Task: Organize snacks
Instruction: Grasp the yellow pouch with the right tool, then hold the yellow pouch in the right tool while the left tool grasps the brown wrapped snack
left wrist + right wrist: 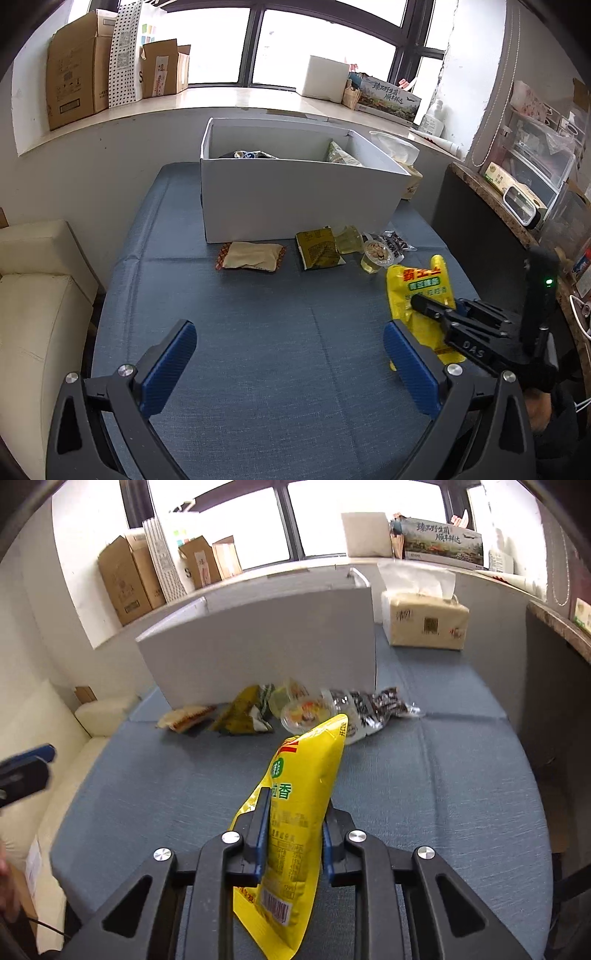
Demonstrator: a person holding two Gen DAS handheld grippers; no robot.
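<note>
The right gripper (291,834) is clenching the yellow snack bag (295,812) above the desk (258,350), lifted clear at 5 o'clock from the white box (295,195). The left gripper (288,354) is hanging released and empty. The sorting seems partway: at least two packets are lying in the box, while roughly five snacks are waiting at its near wall: a beige packet (251,256), an olive packet (319,249), two jelly cups (375,254) and a dark wrapper (393,242).

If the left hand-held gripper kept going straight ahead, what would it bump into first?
Probably the tan snack packet lying in front of the white box, then the box wall. The left hand-held gripper is open and the blue cloth before it looks free, though depth is unclear.
</note>
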